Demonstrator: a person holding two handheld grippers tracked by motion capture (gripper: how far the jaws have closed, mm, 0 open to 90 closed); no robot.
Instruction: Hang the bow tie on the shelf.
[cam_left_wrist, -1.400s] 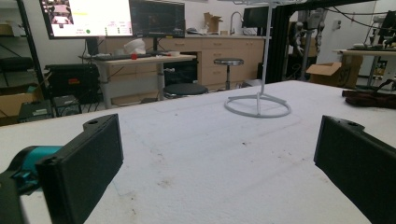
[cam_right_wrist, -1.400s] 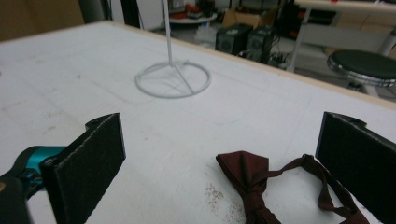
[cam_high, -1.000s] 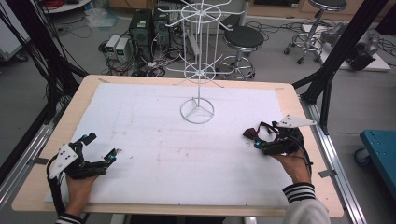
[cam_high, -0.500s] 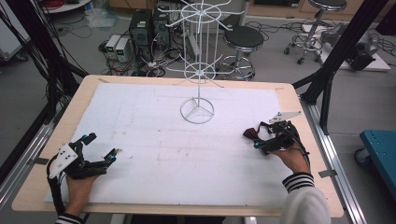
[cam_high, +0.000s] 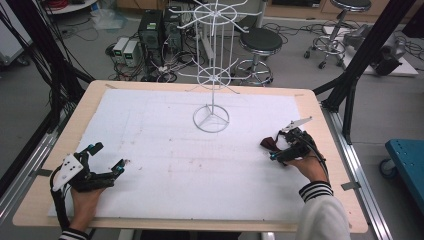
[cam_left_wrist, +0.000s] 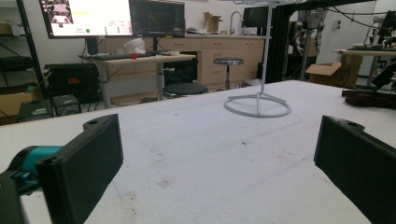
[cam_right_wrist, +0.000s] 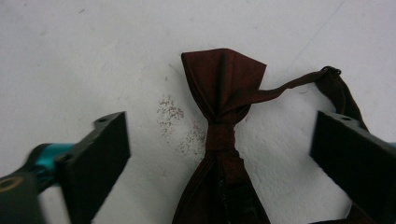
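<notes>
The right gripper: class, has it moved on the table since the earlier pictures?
Yes. The right gripper has dropped lower and slightly farther from the white stand, over the bow tie.

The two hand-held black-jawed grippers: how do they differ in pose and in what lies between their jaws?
The left gripper lies low and points across the bare white mat; the right gripper looks down on it. Nothing lies between the left gripper's jaws; the right gripper's jaws straddle the dark red fabric bow tie without touching it. Both are open, each held by a hand.

One dark red bow tie (cam_right_wrist: 223, 116), one white wire stand (cam_high: 212, 75), two grippers
</notes>
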